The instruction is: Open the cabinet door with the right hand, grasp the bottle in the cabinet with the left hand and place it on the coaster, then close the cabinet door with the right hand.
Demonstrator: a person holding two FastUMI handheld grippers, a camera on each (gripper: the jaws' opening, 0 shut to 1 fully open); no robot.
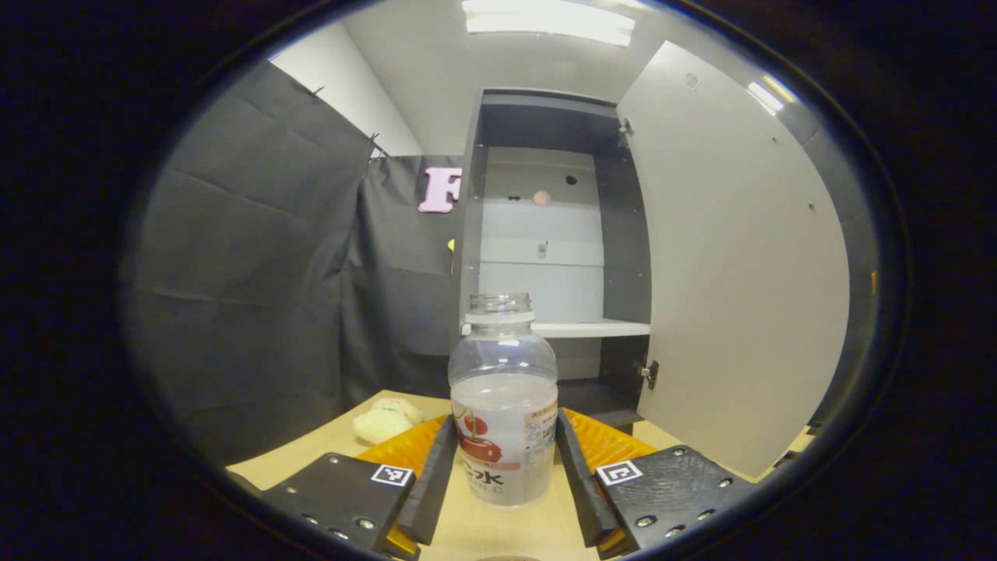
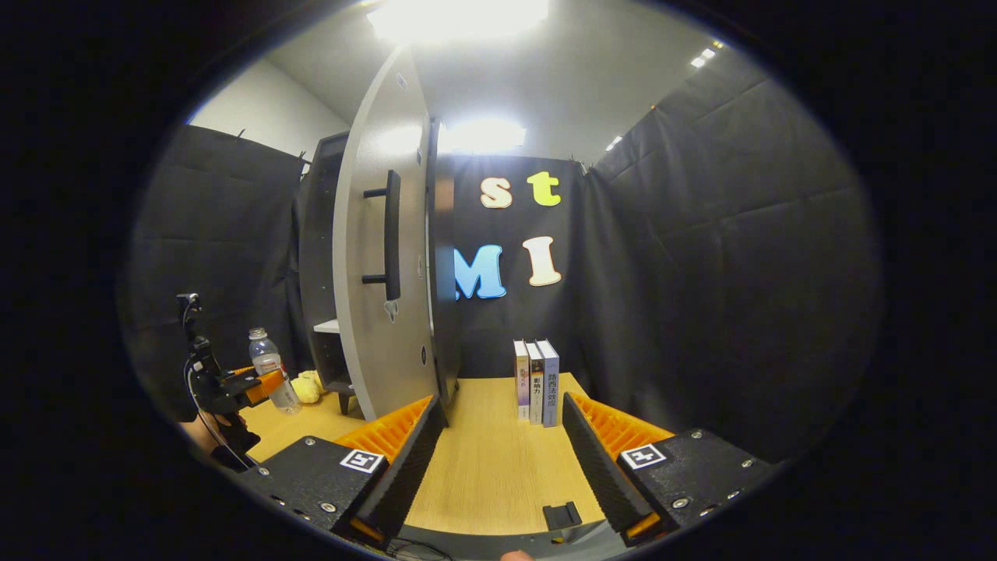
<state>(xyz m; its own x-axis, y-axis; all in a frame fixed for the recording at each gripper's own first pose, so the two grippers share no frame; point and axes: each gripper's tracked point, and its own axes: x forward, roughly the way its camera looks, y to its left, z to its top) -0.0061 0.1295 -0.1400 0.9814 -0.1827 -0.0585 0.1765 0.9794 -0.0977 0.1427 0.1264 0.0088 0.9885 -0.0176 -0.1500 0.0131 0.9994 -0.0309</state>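
Observation:
A clear, capless bottle with a cherry label and some water in it stands upright between the fingers of my left gripper. Both fingers press on its sides, low over the wooden table, in front of the cabinet. The cabinet's pale door is swung wide to the right. In the right gripper view the left gripper holds the bottle at far left. My right gripper is open and empty, just right of the door and below its black handle.
A white shelf crosses the cabinet interior. A yellowish plush toy lies on the table left of the bottle. Three books stand upright at the back of the table. A small black piece sits at the near edge.

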